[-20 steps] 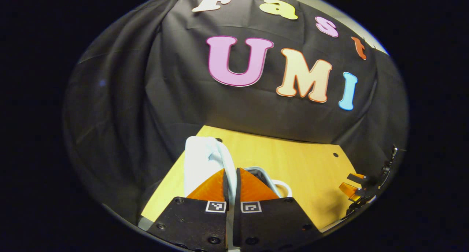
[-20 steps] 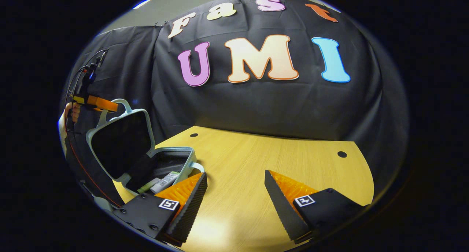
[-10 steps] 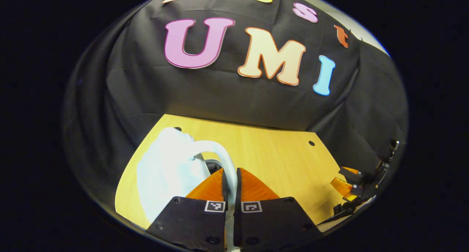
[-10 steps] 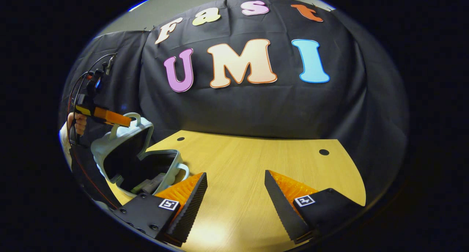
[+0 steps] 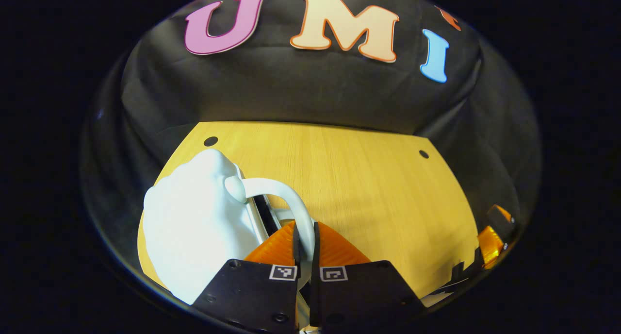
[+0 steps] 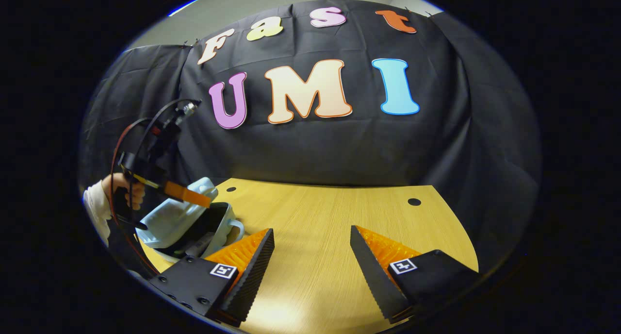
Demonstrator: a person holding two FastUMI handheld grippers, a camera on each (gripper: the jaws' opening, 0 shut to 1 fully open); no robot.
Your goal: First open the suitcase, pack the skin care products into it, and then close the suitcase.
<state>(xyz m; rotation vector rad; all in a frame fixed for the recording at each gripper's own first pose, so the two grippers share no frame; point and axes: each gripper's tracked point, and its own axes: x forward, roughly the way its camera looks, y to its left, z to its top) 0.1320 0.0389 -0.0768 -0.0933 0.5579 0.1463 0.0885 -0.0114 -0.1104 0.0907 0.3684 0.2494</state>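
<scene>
A wooden tabletop (image 6: 339, 227) stands before the black cloth wall. At its left edge lies the pale suitcase (image 5: 194, 222), lid tilted low and nearly closed. The left gripper (image 5: 304, 237) has its jaws clamped on the lid's handle (image 5: 286, 198). The right gripper (image 6: 310, 256) hovers to the right with jaws wide apart, holding nothing.

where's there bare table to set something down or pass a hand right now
The table is bare from the suitcase across to its far and right edges, including the patch ahead of the open right gripper. It is crowded at the left, where the left gripper holds the suitcase lid handle.
</scene>
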